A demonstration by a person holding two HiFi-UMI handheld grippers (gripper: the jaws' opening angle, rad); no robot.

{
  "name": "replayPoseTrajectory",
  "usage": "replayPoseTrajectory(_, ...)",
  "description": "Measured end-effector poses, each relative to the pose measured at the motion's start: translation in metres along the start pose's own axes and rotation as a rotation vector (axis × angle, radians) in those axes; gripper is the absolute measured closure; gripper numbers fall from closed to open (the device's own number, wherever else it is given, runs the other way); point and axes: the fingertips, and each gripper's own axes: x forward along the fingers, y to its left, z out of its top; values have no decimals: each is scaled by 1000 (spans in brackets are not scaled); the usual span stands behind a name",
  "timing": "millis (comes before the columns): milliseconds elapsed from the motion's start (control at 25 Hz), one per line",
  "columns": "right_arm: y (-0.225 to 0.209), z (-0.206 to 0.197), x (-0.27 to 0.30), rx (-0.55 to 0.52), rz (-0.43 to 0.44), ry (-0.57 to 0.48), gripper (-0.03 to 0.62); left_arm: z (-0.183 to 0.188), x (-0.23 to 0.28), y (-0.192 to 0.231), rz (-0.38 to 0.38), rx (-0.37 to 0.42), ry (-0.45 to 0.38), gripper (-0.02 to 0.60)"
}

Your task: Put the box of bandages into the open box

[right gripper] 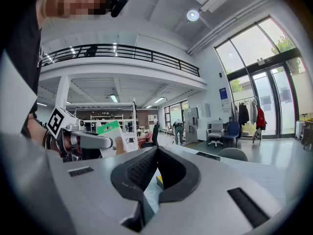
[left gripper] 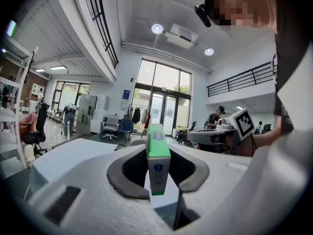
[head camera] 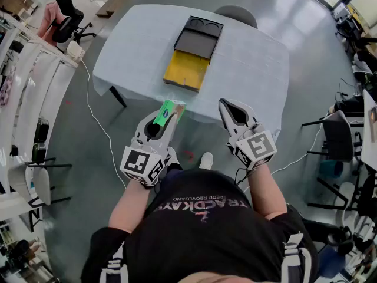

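Head view: the left gripper (head camera: 164, 122) carries the box of bandages (head camera: 171, 111) just short of the near edge of the desk (head camera: 259, 63), well apart from the open box (head camera: 186, 71). The right gripper (head camera: 231, 108) hangs beside it.

Left gripper view: narrow jaws pinch the carton (left gripper: 158, 155) upright by its lower part.

Right gripper view: the jaws meet, with nothing between them.

With so little of the carton gripped, it may pivot or slip out. A drop here would likely land on the floor.
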Motion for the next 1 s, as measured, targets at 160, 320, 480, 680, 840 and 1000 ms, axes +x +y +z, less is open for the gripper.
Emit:
replayPoseTrajectory(160, 0, 0, -1, -2, 2, 1, 583, 0, 1, -1, 0, 1, 1, 480)
replayPoseTrajectory(320, 0, 1, 0, 2, 6, -3, 583, 0, 1, -1, 0, 1, 2, 480)
replayPoseTrajectory(480, 2, 2, 3, 9, 16, -17, 583, -1, 2, 2, -1, -1, 6, 480)
replayPoseTrajectory(680, 4, 4, 7, 11, 7, -19, 583, 0, 1, 6, -12, -1, 11, 480)
replayPoseTrajectory(840, 5, 4, 14, 13, -9, -19, 583, 0, 3, 16, -26, 2, 15, 480)
replayPoseTrajectory(1000, 8, 5, 26, 14, -28, -19, 583, 2, 5, 30, -48, 7, 15, 480)
